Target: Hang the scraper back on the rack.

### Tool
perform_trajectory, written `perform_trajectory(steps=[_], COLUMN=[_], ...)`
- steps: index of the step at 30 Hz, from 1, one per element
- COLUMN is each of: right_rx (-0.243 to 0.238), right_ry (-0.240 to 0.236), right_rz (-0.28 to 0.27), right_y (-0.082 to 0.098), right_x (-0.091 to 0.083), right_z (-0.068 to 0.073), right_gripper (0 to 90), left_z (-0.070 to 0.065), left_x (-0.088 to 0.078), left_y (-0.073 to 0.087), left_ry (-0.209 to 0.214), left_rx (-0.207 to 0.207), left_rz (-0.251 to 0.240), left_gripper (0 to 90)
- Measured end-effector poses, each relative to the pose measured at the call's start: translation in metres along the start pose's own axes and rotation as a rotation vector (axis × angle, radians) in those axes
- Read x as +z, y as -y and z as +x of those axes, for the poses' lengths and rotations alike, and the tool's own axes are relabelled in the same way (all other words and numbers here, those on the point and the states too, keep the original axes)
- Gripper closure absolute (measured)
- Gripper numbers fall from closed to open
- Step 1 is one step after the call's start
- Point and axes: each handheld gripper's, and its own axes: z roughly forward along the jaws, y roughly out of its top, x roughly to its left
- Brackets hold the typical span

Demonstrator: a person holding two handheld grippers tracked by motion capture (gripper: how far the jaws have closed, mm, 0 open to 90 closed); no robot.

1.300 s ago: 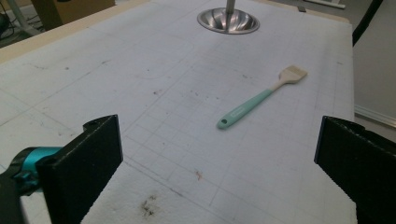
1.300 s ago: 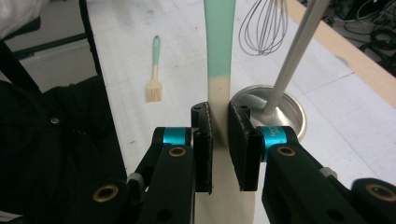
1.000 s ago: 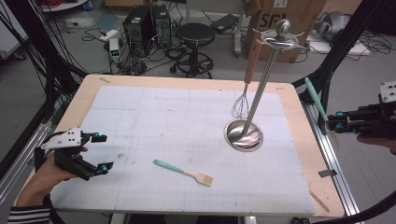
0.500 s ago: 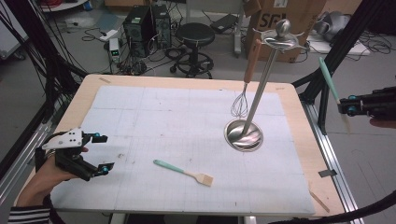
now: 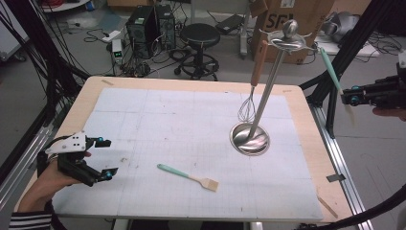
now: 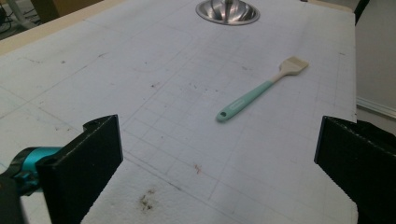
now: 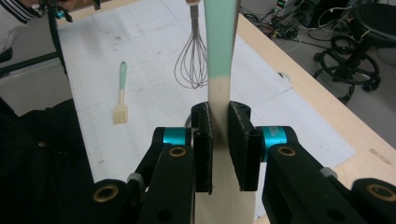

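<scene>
Right gripper (image 5: 353, 99) off bench's right edge, clamped on spatula (image 7: 219, 46) at cream blade end. Spatula's long axis steep, mint handle pointing up toward stand (image 5: 268, 91). Left gripper (image 5: 104, 158) wide, empty, near-left corner.

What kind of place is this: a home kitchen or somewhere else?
Probably a lab or workshop, not a kitchen. The table stands inside a black metal frame, and computer towers with loose cables and a cardboard box sit on the floor.

A spatula (image 7: 219, 70) with a mint-green handle and cream blade stands nearly upright at the centre of the right gripper view, its blade clamped; in the high view it slants at the right edge, off the bench (image 5: 306, 124).
</scene>
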Motion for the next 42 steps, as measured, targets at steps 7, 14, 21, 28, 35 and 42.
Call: perform_trajectory(steps=[7,14,21,28,35,42], right_rx=[0.002,0.012,0.018,0.033,0.037,0.04], right_ry=[-0.003,-0.005,-0.012,-0.031,-0.053,-0.057], right_rz=[0.008,0.004,0.018,0.022,0.044,0.041], right_y=[-0.003,-0.002,-0.003,-0.003,-0.011,-0.015], right_x=[0.006,0.008,0.016,0.033,0.061,0.08], right_z=[-0.005,-0.009,-0.01,-0.013,-0.016,-0.016], right_gripper=[79.8,79.8,79.8,80.0,80.1,80.0], left_z=[0.0,-0.001,-0.001,-0.002,-0.001,0.0], left_x=[0.0,0.001,0.001,0.001,0.0,-0.001], left_y=[0.0,0.0,0.0,-0.002,-0.001,-0.004], left_ry=[0.001,0.004,0.006,0.007,0.001,0.003], left_rx=[0.003,0.003,0.006,0.008,0.007,0.011], left_rz=[0.003,0.004,0.003,0.0,0.002,-0.007], left_gripper=[1.7,1.6,1.6,1.6,1.7,1.6])
